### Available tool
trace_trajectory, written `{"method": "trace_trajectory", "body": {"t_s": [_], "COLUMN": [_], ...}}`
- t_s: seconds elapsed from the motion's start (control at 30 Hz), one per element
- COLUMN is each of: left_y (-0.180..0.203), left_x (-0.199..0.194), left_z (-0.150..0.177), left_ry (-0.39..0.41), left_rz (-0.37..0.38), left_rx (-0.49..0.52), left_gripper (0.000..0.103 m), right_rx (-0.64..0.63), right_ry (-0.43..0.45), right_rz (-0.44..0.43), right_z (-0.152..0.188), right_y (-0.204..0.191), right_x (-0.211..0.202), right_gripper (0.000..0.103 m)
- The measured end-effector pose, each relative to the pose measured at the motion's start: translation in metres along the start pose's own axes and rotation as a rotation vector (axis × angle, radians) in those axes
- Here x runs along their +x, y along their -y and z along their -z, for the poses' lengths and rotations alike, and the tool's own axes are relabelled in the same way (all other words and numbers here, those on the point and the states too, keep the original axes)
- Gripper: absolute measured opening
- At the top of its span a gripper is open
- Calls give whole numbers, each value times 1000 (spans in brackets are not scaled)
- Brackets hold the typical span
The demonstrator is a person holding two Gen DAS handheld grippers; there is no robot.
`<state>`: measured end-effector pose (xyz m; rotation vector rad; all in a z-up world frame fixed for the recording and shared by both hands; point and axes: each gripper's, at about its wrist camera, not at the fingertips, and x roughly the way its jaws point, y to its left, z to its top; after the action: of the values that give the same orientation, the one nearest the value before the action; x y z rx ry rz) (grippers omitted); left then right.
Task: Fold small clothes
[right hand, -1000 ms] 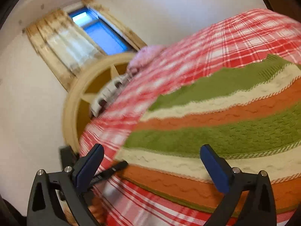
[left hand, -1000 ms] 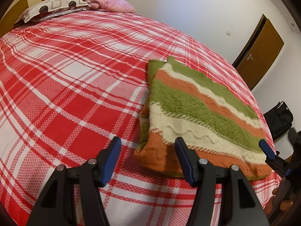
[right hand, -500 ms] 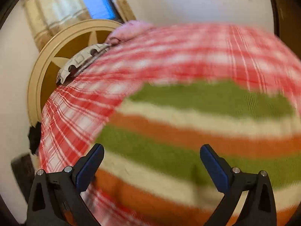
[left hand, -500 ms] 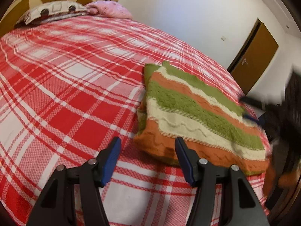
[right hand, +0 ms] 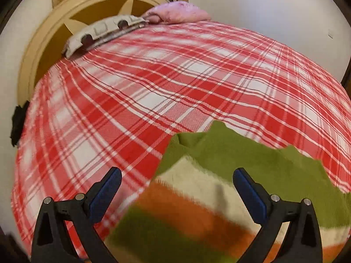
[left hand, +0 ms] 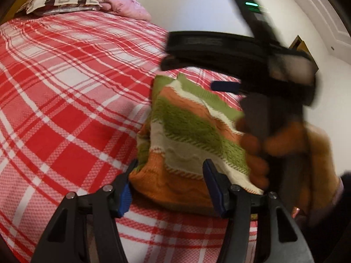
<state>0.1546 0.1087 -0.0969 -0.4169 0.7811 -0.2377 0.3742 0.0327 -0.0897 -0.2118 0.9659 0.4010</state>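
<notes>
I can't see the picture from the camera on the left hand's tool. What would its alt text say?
A folded green, orange and cream striped knitted sweater lies on a red and white plaid bedspread, its near orange corner between the open blue-padded left gripper. The blurred black right gripper, held in a hand, hangs over the sweater's far side.

The right gripper [left hand: 226,86] and the hand [left hand: 291,151] holding it smear into blur, hiding the folded sweater's [left hand: 186,135] right side; the sweater's near stripes are blurred in the right wrist view.
</notes>
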Motion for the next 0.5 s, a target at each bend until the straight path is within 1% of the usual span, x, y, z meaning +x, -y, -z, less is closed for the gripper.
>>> {"method": "trace_trajectory", "body": {"t_s": [0.1,0.17,0.23,0.27,0.3,0.37,0.43,0.47,0.5], "left_y": [-1,0,3,3,1,-4,-8,-8,-7], "left_x": [3,5,8,8,10,10,10,12,13], "left_z": [0,1,1,0,0,-2,-3,-3,-3], "left_ry": [2,2,8,8,7,5,-4,-16,-22], "left_rz": [-3,-14,-25,-23,-22,-13,-6,-6,-9], "left_rx": [-2,5,20,20,13,-22,-47,-48,-42], "left_gripper": [60,58,58,57,53,41,20,18,17], "right_rx": [-25,-55,-105,-125,-124,-105,-94,-90,-85], "right_ry": [-49,-86,-95,-90,-91,-107,-112,-112,-110], "right_rz": [62,81,135,144,140,141,172,184,189], "right_z": [-1,3,6,6,4,0,-2,-3,-3], "right_y": [-4,-7,-13,-14,-14,-11,-10,-8,-6], "right_x": [23,38,44,44,44,45,44,42,40], "right_gripper": [102,102,100,100,98,92,71,66,58]}}
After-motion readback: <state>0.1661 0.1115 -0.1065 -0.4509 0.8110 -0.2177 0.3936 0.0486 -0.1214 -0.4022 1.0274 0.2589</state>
